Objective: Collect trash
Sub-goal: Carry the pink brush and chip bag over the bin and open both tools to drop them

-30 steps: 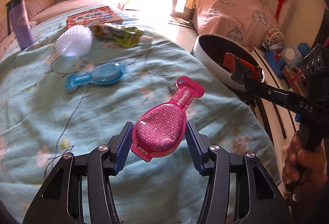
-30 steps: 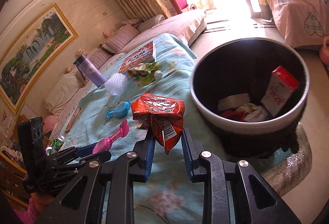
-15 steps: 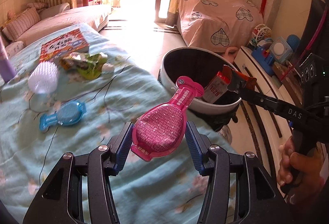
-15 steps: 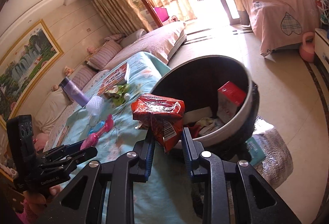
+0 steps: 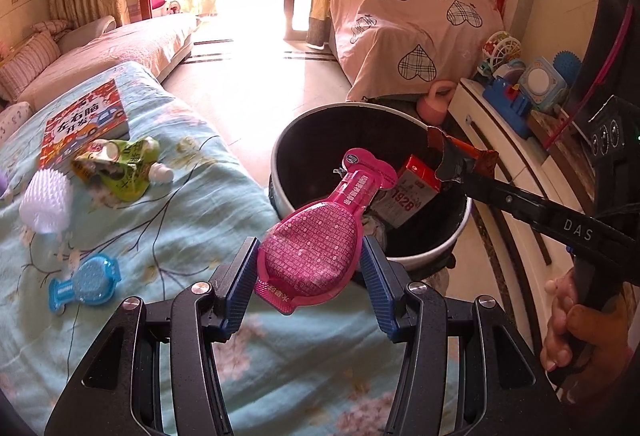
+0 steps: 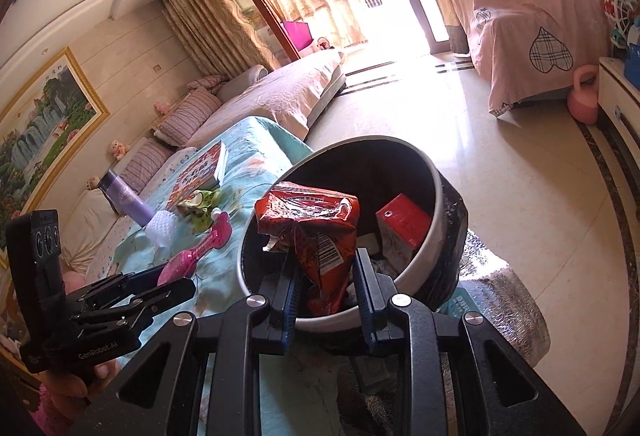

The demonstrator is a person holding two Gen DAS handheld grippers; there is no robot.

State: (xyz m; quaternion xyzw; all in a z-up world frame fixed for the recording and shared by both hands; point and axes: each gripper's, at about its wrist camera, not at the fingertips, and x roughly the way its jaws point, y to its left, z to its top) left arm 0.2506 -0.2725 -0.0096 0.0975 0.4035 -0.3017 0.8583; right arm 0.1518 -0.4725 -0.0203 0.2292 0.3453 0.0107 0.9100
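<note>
My left gripper is shut on a pink bottle-shaped sachet, held above the bed edge with its neck pointing at the round black bin. My right gripper is shut on a crumpled red snack wrapper, held over the near rim of the bin. A red carton and other scraps lie inside the bin. In the left wrist view the right gripper holds the wrapper over the bin. A green wrapper lies on the bed.
On the teal bedspread lie a book, a white bristly brush and a blue sachet. A purple bottle stands further back. A low white cabinet with toys is right of the bin. Tiled floor lies beyond.
Both grippers have swung from over the bed toward the bin. The red wrapper now hangs over the bin's opening, and the pink sachet's tip reaches the bin's rim.
</note>
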